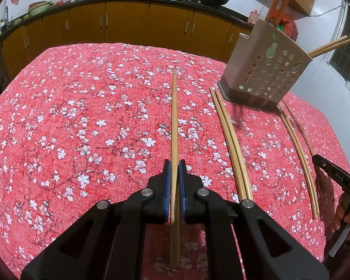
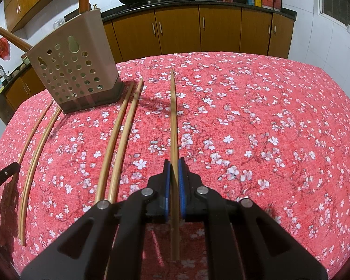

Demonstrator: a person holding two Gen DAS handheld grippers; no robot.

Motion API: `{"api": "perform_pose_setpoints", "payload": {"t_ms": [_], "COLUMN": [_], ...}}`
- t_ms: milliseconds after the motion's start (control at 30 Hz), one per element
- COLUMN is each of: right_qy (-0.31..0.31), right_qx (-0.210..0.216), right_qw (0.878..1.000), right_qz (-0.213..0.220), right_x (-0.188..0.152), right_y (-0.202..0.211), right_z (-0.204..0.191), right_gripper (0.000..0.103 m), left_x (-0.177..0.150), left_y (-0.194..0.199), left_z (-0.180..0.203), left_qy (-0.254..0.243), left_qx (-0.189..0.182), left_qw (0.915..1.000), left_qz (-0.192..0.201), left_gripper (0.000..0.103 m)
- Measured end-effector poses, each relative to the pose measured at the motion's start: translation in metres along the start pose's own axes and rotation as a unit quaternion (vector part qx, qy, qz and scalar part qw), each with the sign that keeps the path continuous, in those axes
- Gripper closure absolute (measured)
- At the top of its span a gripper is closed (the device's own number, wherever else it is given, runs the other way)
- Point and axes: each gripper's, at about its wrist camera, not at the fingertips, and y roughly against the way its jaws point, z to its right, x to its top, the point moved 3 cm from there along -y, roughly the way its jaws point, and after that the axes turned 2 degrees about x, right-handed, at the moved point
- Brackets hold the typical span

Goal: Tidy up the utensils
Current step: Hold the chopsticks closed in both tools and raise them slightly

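Tongs, left (image 1: pixel 174 170) and right (image 2: pixel 174 169), each clamp a chopstick (image 1: pixel 174 116).

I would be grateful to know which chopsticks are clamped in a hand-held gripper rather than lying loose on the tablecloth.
Two: one chopstick in the left hand-held gripper, another in the right hand-held gripper. The loose pairs lie untouched beside the holder.
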Motion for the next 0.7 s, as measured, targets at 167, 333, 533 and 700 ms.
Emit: {"api": "perform_pose_setpoints", "payload": {"t_ms": [167, 333, 533, 700], "right_qy": [0.0, 0.005, 0.004, 0.004], "right_qx": [-0.001, -0.008, -0.005, -0.005], "right_qw": [1.0, 1.0, 1.0, 1.0], "right_qz": [0.0, -0.001, -0.002, -0.001], "right_x": [0.0, -0.006, -0.01, -0.009], "right_y": [0.0, 0.006, 0.01, 0.01], "right_z": [0.0, -0.005, -0.005, -0.005], "right_gripper": [0.095, 0.095, 0.095, 0.095], "left_x": [0.0, -0.005, -0.012, -0.012], "left_y": [0.001, 0.005, 0.008, 0.008], "left_z": [-0.001, 0.005, 0.006, 0.005], "left_qy": [0.001, -0.019, -0.019, -0.021], "left_qx": [-0.001, 0.02, 0.017, 0.018], "left_qw": [1.0, 0.9996, 0.9997, 0.9996], "left_qz": [0.0, -0.001, -0.002, -0.001], "left_gripper": [0.095, 0.095, 0.095, 0.095]}}
